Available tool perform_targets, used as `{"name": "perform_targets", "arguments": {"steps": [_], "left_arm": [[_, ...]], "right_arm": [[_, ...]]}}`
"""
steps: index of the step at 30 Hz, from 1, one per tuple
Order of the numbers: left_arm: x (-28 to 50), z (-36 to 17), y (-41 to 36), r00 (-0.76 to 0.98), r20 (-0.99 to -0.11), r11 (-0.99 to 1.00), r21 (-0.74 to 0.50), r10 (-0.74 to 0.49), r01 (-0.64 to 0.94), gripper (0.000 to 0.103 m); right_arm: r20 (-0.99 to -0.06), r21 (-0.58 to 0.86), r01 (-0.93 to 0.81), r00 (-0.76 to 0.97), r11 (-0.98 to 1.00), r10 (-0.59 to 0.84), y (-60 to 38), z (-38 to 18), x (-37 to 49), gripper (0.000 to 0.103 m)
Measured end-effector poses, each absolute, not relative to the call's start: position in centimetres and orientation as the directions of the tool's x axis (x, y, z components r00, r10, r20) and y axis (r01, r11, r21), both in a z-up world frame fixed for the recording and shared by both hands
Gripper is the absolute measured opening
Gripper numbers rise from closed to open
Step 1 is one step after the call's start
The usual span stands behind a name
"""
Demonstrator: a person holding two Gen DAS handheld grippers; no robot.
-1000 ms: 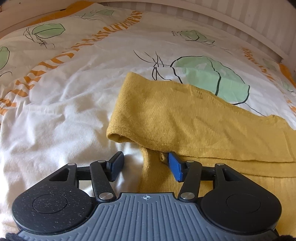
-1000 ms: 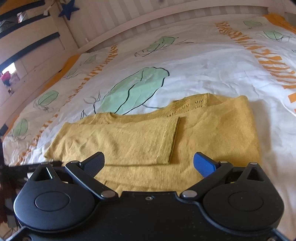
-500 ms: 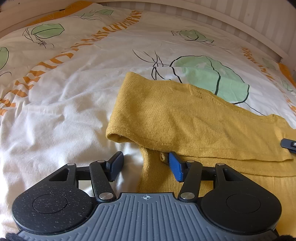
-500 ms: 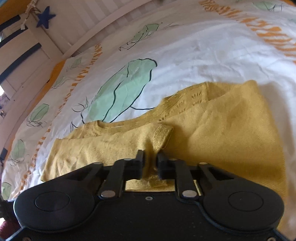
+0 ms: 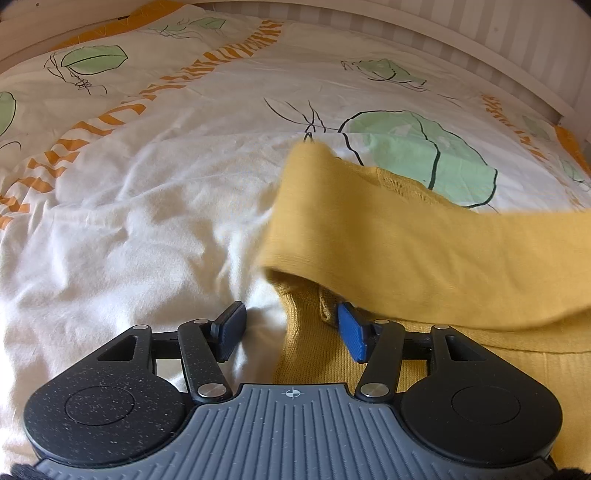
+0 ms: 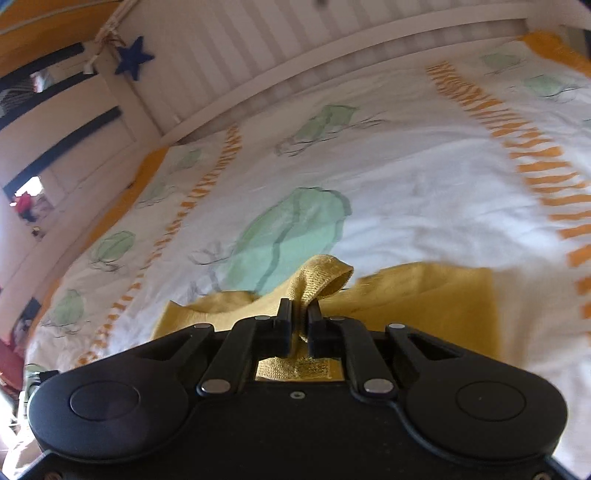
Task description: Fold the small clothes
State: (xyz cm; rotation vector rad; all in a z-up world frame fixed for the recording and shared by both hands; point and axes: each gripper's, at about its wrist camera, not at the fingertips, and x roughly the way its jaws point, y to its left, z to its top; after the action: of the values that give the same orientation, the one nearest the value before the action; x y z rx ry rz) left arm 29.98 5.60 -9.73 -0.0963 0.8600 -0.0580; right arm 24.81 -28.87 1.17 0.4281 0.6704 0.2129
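A: Where is there room to pass?

B: Left of the mustard jumper (image 5: 406, 236), the bed cover (image 5: 129, 229) lies bare and only wrinkled, right up to the slatted bed rail (image 5: 461, 33) that closes off the far side.

A: And around the left tongs (image 5: 291, 330)?

B: Their jaws stand apart over the jumper's near edge, with a lifted sleeve (image 5: 461, 266) hanging across just beyond and to the right.

A: The right tongs (image 6: 299, 328)?

B: Pinched on that sleeve's cuff (image 6: 323, 277). Bare cover stretches ahead and to the right; a white rail and a cupboard (image 6: 66, 140) wall in the left.
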Motion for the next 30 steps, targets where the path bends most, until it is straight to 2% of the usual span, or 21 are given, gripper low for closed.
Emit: {"name": "perform_targets", "arguments": {"steps": [7,13,21,24,26,30], "left_arm": [[29.9,-9.7,5.6,0.65,-0.755,0.994,-0.11,-0.091,0.012,0.054],[30.0,-9.7,5.8,0.646,-0.757,0.993,-0.119,-0.099,0.013,0.054],[30.3,-9.6,6.0,0.639,-0.761,0.991,-0.13,-0.111,0.017,0.054],[30.3,-9.6,6.1,0.637,-0.763,0.991,-0.134,-0.114,0.017,0.054],[30.4,-9.6,6.1,0.636,-0.763,0.991,-0.133,-0.114,0.017,0.054],[30.4,-9.5,6.1,0.635,-0.764,0.991,-0.135,-0.115,0.017,0.054]], "right_arm": [[-0.612,0.452,0.048,0.743,0.891,0.27,-31.7,-1.6,24.6,0.015],[-0.669,0.383,0.09,0.714,0.92,0.208,-32.2,-2.9,24.6,0.015],[-0.733,0.27,0.112,0.668,0.956,0.129,-31.8,-4.6,25.3,0.016],[-0.761,0.165,0.121,0.647,0.979,0.048,-31.4,-5.1,25.3,0.017],[-0.764,0.101,0.117,0.645,0.988,0.001,-31.3,-5.3,25.3,0.017],[-0.751,0.091,0.136,0.66,0.986,-0.022,-31.6,-4.9,24.9,0.018]]}}
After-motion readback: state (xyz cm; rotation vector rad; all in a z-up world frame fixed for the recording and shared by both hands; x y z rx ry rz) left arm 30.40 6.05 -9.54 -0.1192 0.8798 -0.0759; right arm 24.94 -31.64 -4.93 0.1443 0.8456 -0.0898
